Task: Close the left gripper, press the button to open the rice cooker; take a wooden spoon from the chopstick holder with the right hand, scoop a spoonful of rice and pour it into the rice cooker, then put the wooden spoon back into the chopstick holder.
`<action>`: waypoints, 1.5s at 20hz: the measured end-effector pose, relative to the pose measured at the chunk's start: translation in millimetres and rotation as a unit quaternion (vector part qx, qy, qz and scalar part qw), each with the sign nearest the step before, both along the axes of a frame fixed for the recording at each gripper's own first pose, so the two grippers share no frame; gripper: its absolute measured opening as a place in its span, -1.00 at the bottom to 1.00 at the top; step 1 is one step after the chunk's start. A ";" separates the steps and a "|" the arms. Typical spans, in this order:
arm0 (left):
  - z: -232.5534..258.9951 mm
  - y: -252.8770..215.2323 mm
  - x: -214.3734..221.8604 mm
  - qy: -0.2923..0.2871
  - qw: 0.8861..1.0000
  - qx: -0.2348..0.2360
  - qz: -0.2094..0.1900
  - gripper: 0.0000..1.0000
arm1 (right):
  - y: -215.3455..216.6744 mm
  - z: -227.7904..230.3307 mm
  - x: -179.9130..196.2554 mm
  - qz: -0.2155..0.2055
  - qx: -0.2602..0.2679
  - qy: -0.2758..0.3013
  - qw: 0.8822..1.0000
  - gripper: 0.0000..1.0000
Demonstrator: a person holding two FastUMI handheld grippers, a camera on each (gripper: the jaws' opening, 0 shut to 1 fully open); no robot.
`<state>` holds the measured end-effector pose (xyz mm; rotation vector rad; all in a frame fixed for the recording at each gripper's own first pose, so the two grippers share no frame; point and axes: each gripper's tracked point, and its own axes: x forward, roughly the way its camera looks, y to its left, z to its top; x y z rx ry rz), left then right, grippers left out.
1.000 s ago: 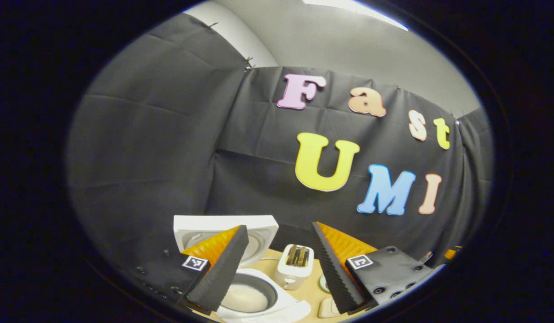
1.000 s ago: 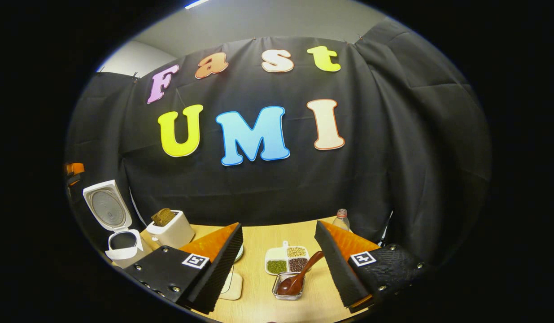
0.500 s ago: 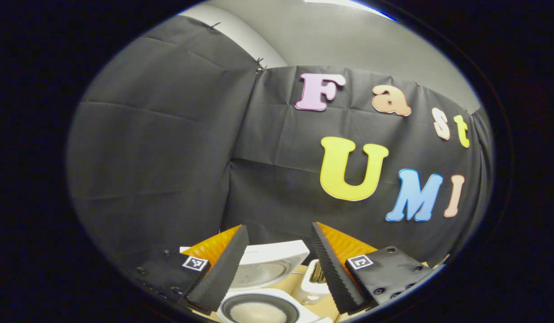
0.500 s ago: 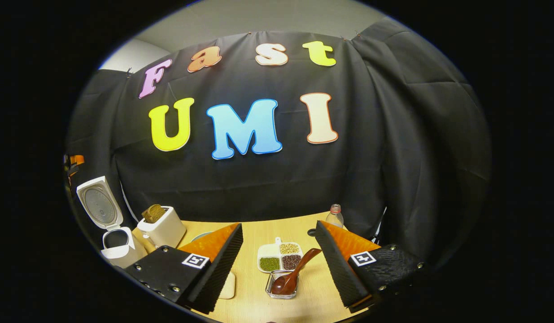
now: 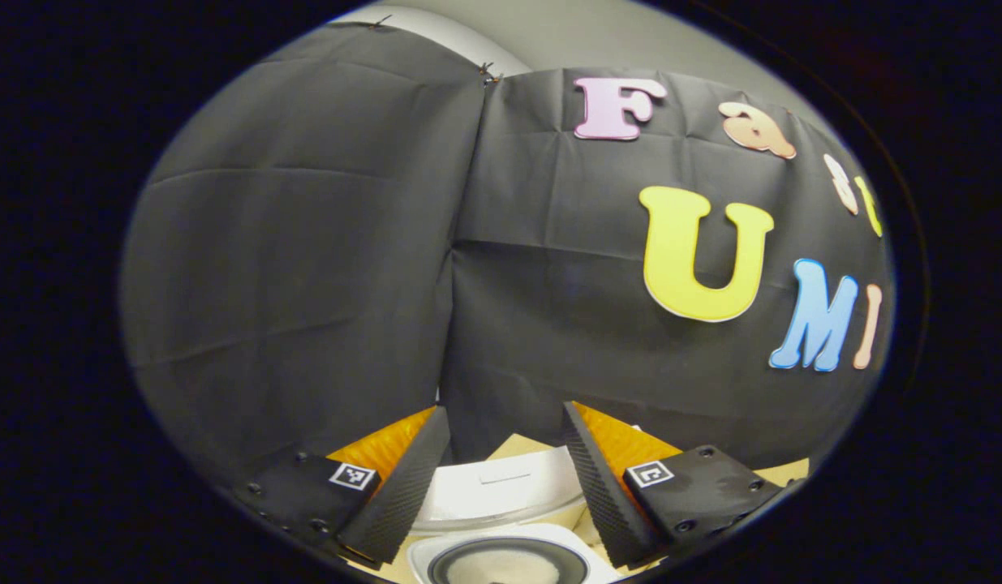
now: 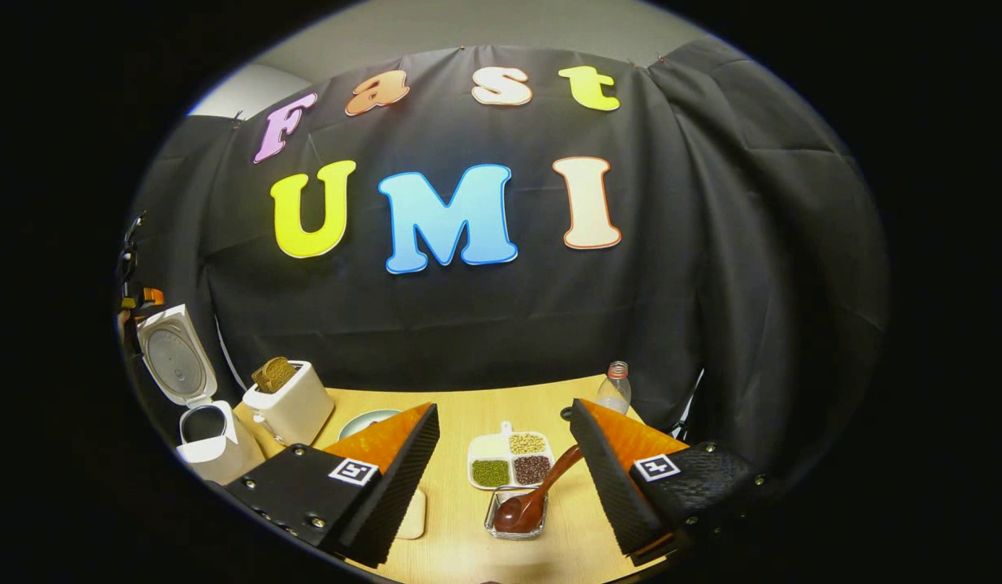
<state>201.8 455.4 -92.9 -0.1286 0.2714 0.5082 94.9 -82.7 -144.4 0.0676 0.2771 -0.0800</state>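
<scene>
Wooden table (image 6: pixel 501 405), right tongs (image 6: pixel 505 470) spread empty, left tongs (image 5: pixel 505 470) spread empty

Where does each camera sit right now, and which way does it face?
Left gripper view: rides the left tongs, open, low over the open white rice cooker, facing the booth wall.
Right gripper view: rides the right tongs, open, facing the table's dark wooden spoon in its clear holder.
Shared: the cooker.
</scene>
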 end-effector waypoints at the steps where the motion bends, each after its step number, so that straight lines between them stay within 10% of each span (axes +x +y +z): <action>1: -4.3 4.0 3.3 0.003 1.000 0.003 0.005 0.94 | 1.6 -0.5 1.1 0.002 0.001 0.000 1.000 0.98; 30: -100.3 -134.4 -124.8 0.034 0.999 -0.012 -0.014 0.84 | 24.3 65.1 -22.1 0.063 0.013 -0.063 0.996 0.97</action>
